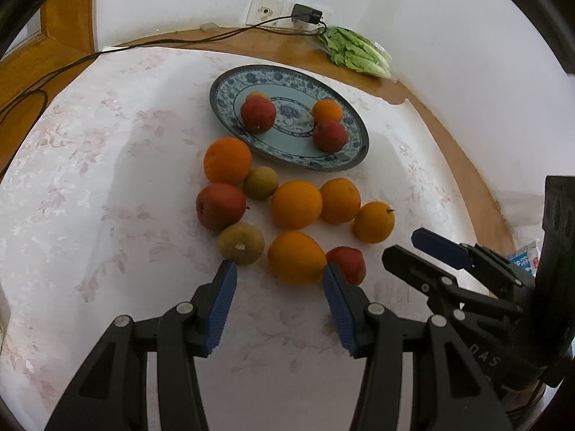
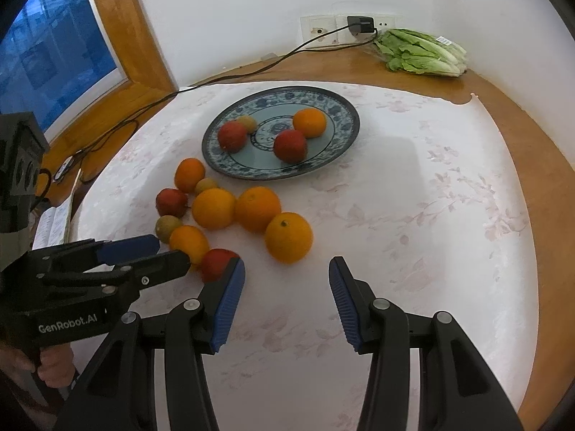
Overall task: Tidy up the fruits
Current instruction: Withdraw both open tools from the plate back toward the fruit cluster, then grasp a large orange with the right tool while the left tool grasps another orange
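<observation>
You have thirteen fruits in all; six oranges (image 2: 288, 237), five of them on the tablecloth (image 2: 413, 197) and one on the plate (image 2: 214, 154); four red apples (image 2: 290, 145), two on the plate and two on the tablecloth; three small greenish-brown fruits (image 2: 167, 226), one on the plate and two on the tablecloth; beyond the fruit you have that one patterned plate, one bagged head of romaine lettuce (image 2: 424, 54), and one black charger (image 2: 359, 23) plugged in at the wall.
</observation>
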`<state>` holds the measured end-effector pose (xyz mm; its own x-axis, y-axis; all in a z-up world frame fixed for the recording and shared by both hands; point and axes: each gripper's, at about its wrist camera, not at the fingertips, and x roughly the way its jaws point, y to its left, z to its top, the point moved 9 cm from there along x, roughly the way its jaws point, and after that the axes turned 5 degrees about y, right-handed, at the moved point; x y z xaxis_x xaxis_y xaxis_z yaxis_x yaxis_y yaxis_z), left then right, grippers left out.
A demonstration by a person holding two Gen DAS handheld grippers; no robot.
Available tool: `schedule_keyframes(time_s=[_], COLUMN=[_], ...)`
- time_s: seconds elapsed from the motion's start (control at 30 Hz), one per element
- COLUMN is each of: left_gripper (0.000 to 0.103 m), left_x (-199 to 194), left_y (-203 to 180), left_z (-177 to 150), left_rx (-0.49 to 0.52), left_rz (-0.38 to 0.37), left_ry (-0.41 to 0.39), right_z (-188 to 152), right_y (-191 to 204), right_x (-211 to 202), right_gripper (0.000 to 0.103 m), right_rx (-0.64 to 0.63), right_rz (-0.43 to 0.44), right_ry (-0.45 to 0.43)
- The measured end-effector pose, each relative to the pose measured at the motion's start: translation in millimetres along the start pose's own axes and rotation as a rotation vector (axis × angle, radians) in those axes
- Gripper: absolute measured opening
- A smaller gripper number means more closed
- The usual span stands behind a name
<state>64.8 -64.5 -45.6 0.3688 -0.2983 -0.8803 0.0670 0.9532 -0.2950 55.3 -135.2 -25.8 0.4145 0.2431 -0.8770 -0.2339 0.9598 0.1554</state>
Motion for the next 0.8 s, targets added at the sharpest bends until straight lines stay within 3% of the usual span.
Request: schedule_keyframes(time_s=[0.5, 0.8], left_gripper=[0.049, 0.047], left_x=[12, 17], left_y=[-6, -8], left_z=[6, 13], left_rx=[-0.036, -0.047], left_rz=[-0.031, -0.040], left_ry=[0.000, -0.016], right_z=[15, 15], right_y=[-4, -4], right_x=[22, 33], right_gripper=[0.050, 0.040], right_rx=[-0.010, -0.003], right_rz=[-0.007, 0.006], right_ry=[0.004, 0.024])
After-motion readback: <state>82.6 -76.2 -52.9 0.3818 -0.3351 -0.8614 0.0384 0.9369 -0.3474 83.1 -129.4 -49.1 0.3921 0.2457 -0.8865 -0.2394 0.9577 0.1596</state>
